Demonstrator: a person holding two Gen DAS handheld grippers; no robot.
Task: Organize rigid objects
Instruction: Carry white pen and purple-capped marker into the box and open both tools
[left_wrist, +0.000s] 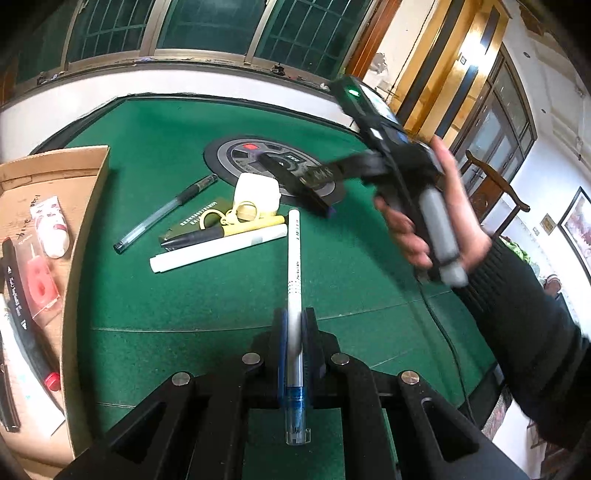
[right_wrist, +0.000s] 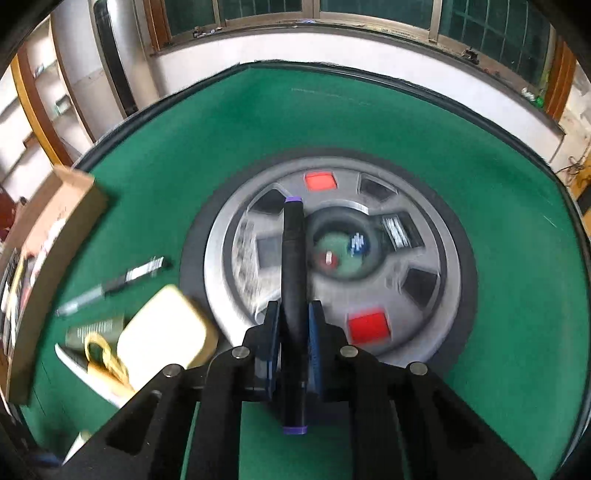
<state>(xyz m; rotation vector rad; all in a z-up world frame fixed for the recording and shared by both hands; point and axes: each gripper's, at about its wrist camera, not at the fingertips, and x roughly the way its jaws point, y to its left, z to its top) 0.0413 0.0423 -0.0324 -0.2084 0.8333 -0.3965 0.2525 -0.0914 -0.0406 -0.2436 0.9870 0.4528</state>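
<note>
My left gripper is shut on a white pen with a blue end, held above the green table. My right gripper is shut on a black marker with purple ends; it also shows in the left wrist view, over the table's round centre. Left on the table lie a clear gel pen, a white tube, a yellow-and-black marker, a green card and a cream case with a yellow strap. A cardboard box stands at the left.
The box holds a small tube, a red packaged item and a long black item. A grey round console sits in the table's middle. A wall with windows runs behind the far edge.
</note>
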